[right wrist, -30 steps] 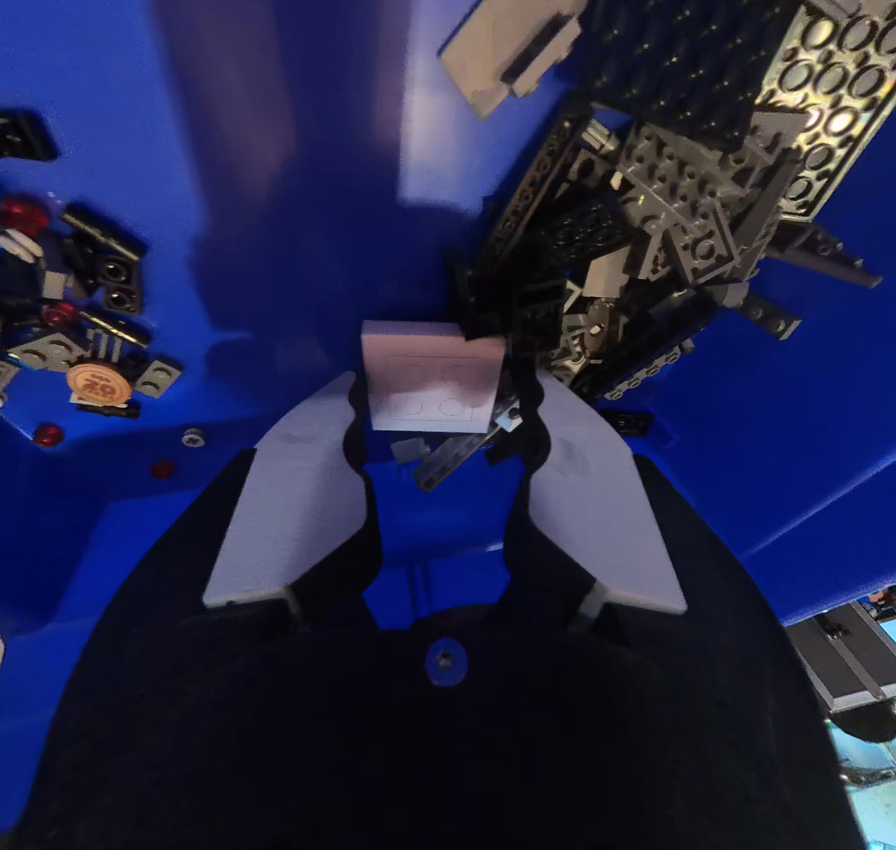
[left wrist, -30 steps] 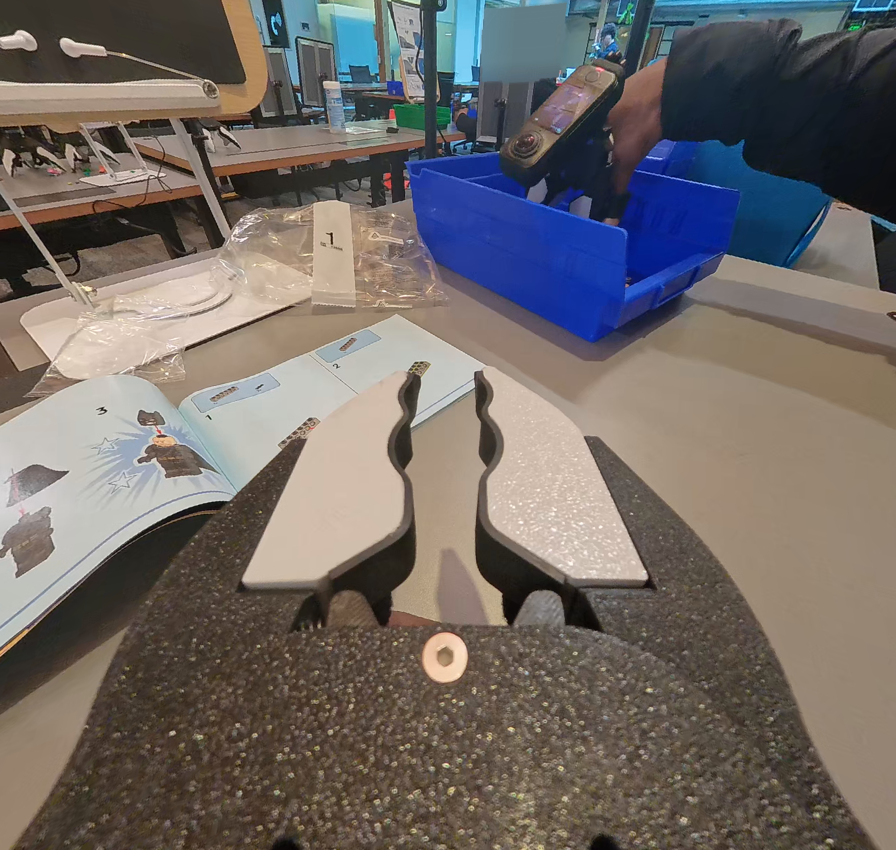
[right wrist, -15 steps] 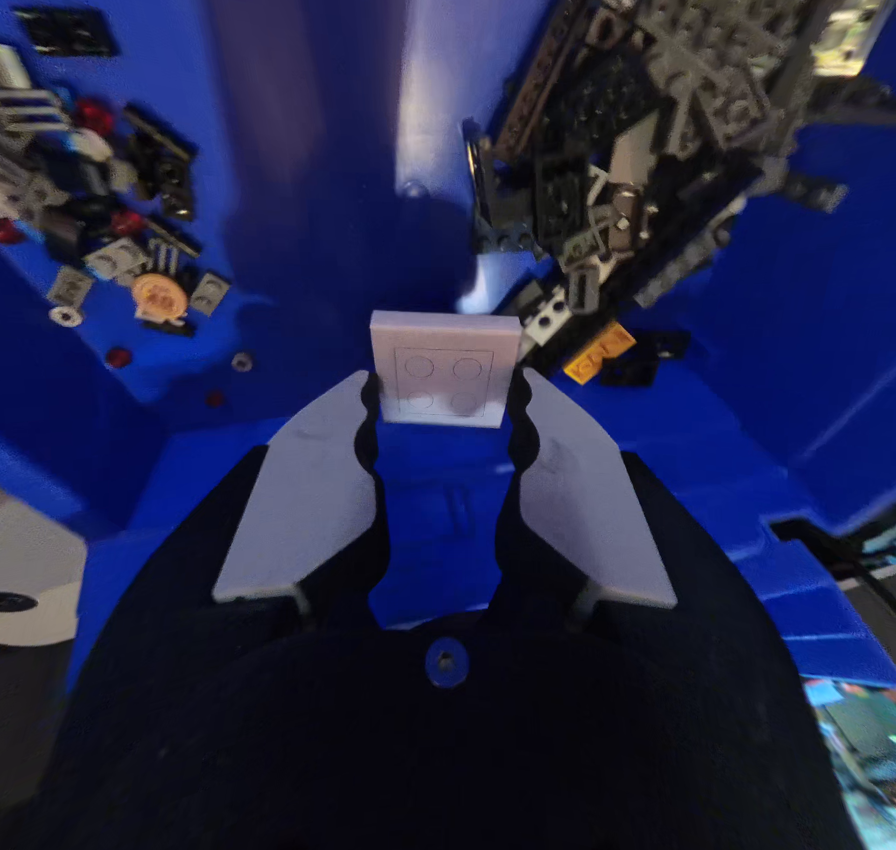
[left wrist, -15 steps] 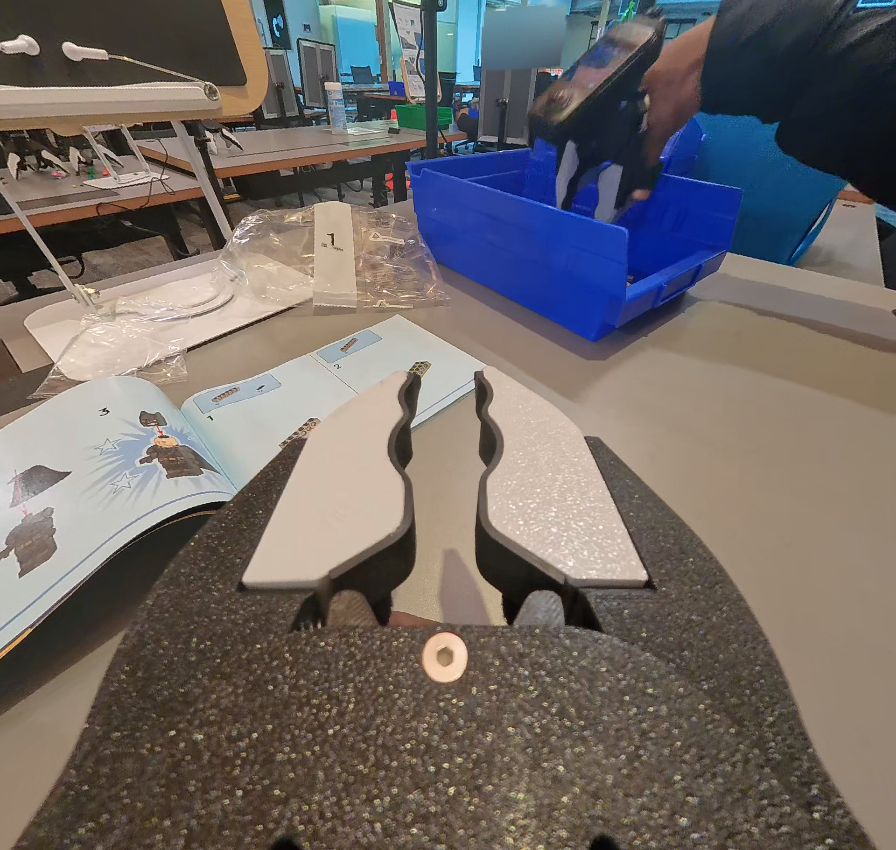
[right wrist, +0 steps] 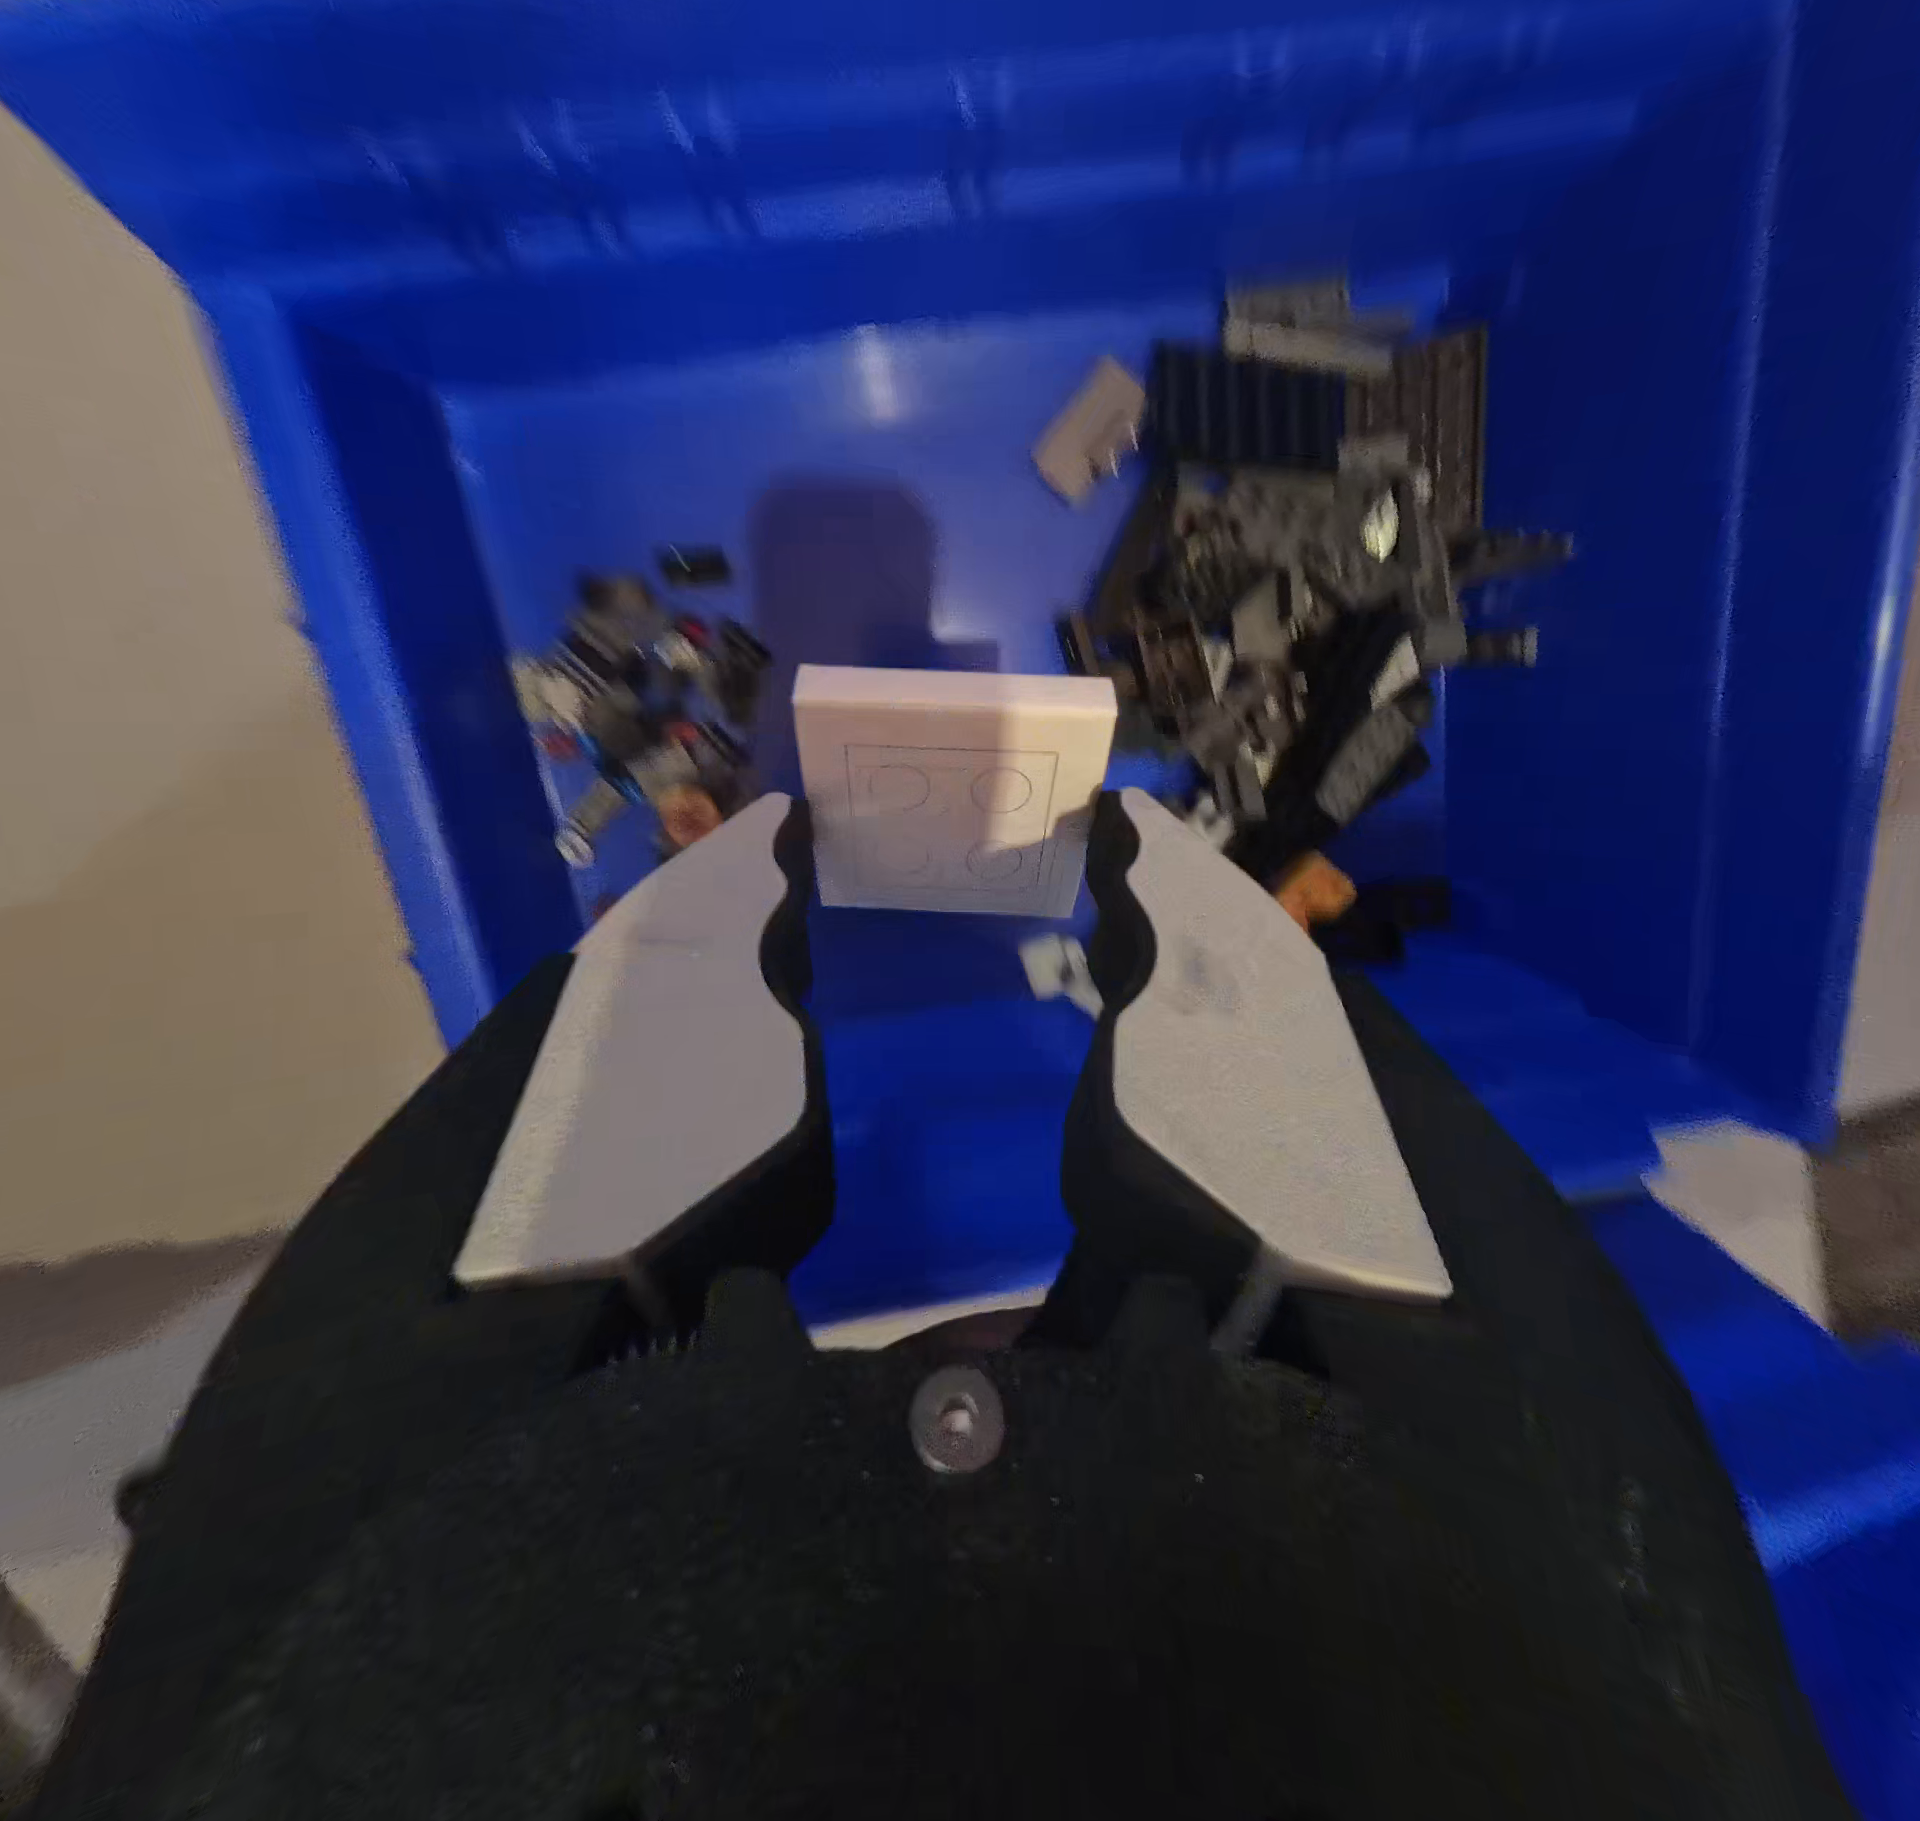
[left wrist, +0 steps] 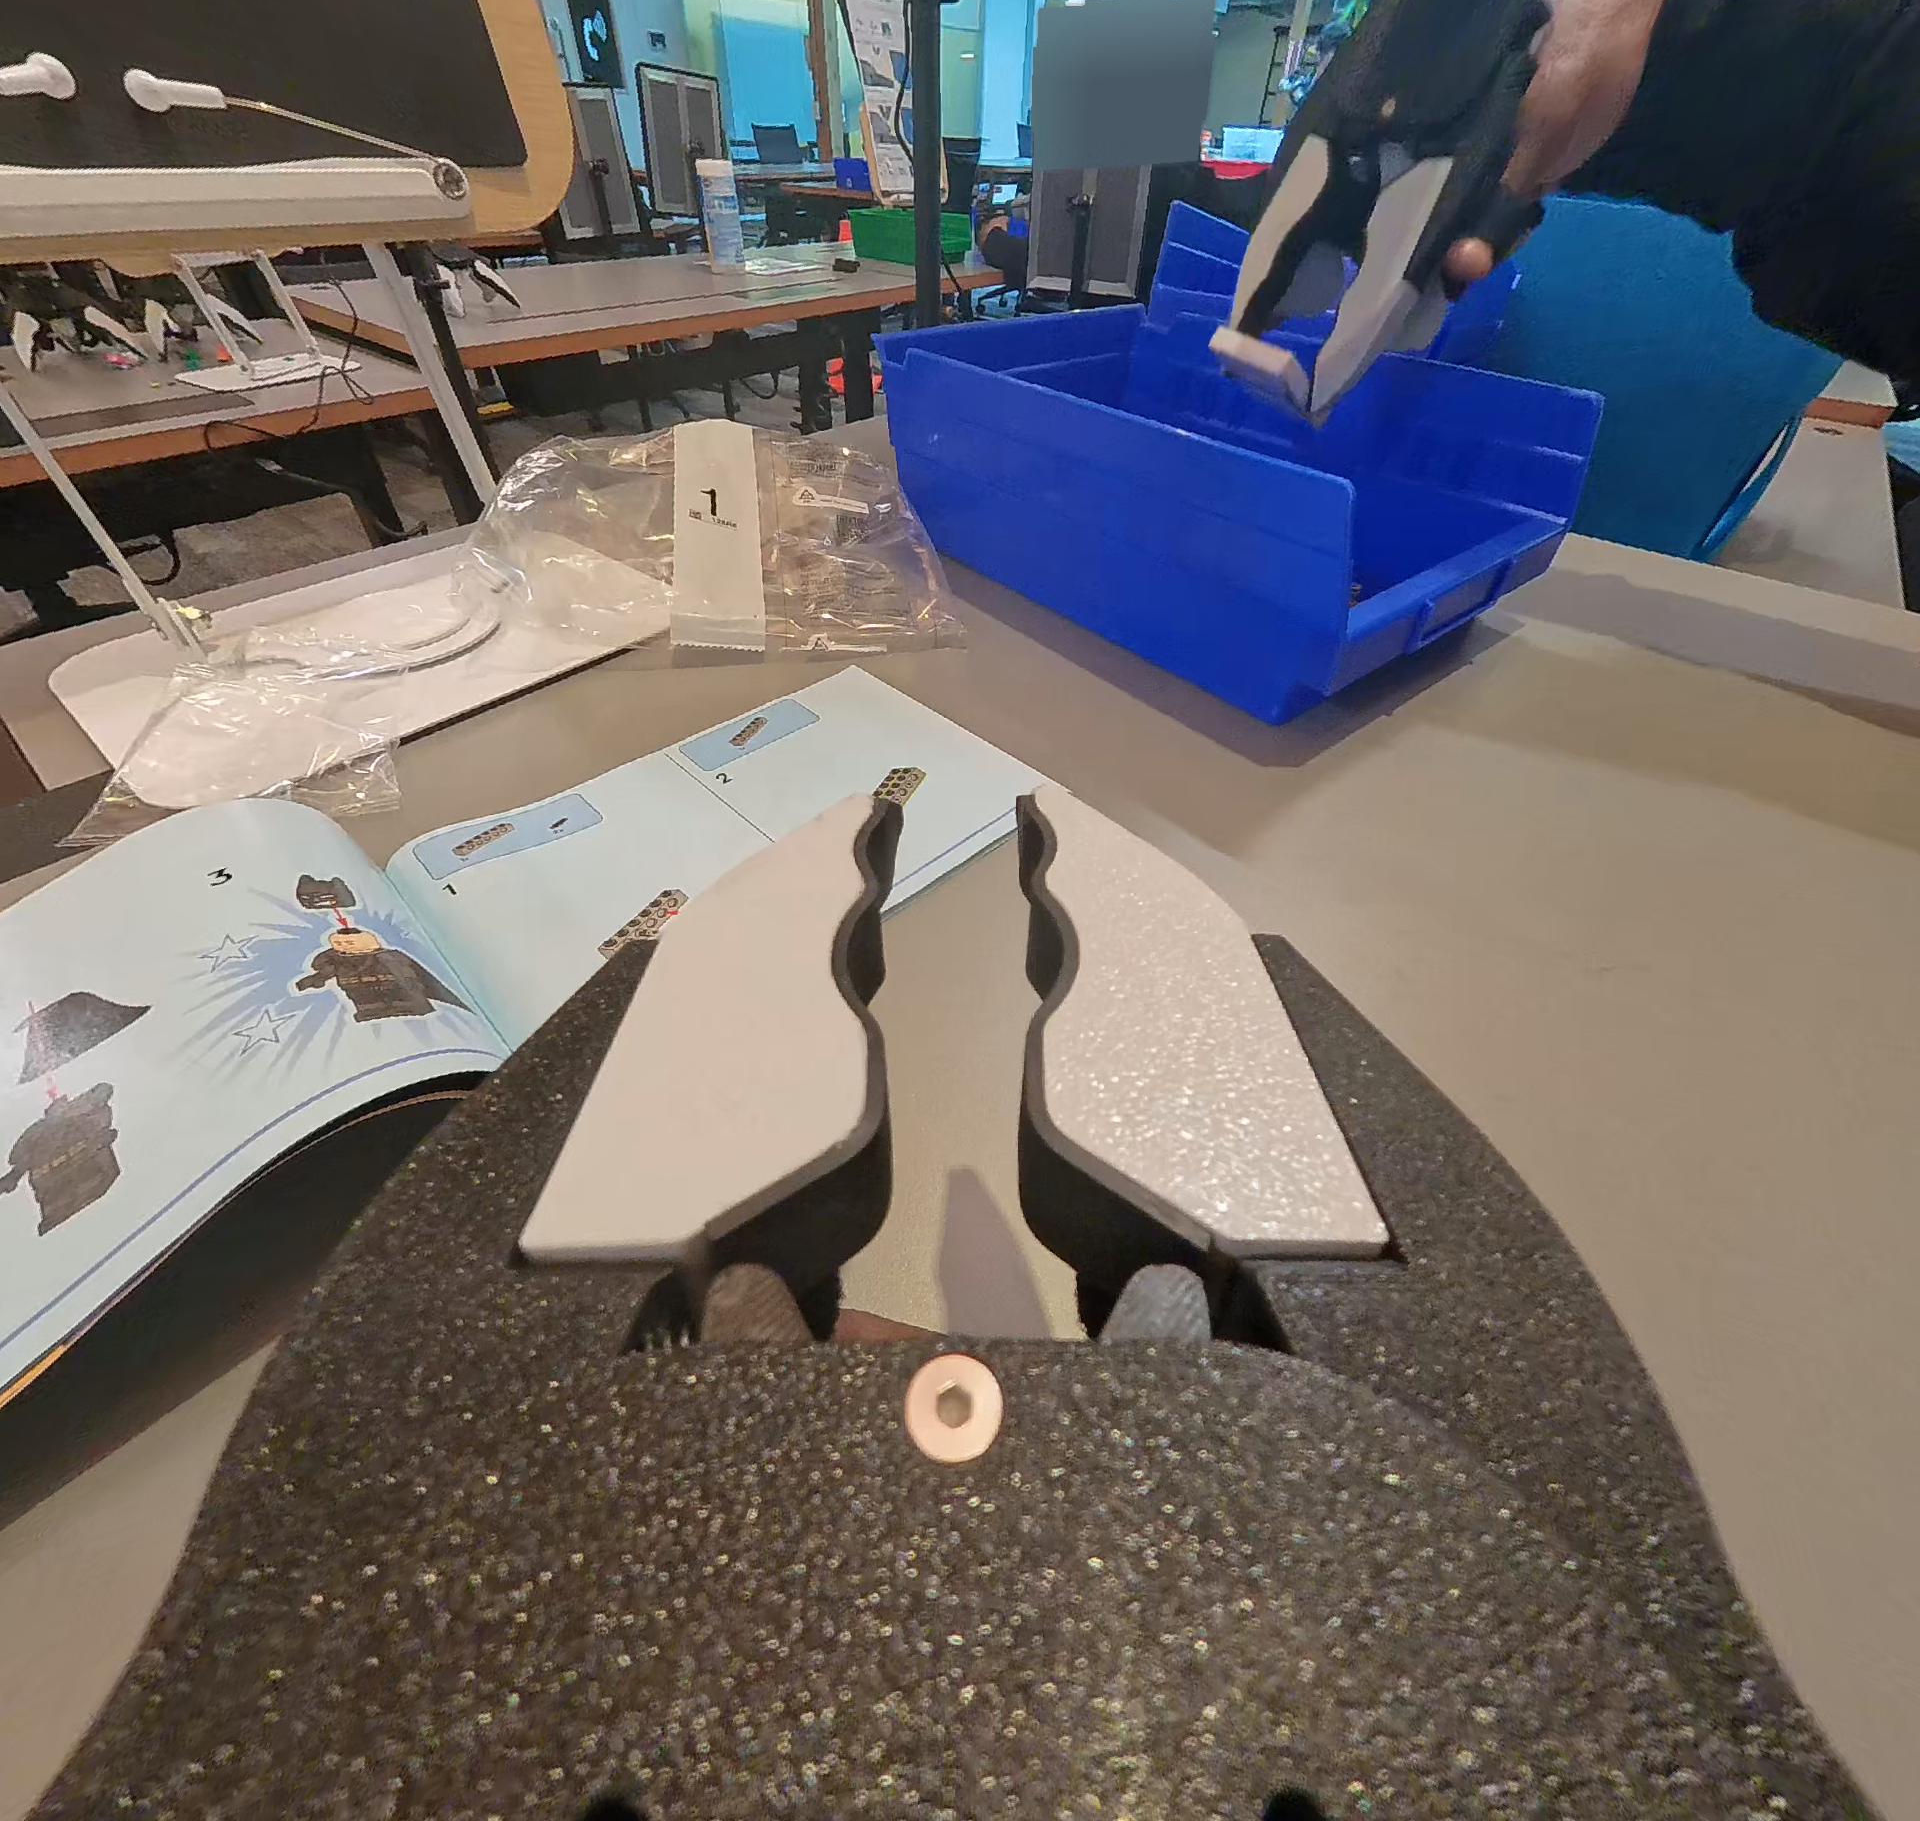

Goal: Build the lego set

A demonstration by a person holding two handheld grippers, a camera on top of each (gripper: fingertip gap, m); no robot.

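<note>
Right claw (right wrist: 951, 826) lifted above blue bin (right wrist: 623, 244), white tile (right wrist: 951, 800) still clamped

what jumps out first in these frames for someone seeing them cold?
The right gripper, raised over the blue bin, pinches a flat pale square tile by its side edges between both fingers. Below it, dark grey and black bricks lie heaped on the bin floor. The left gripper sits low over the grey table, fingers apart with nothing between them, at the corner of an open light-blue instruction booklet.
</note>
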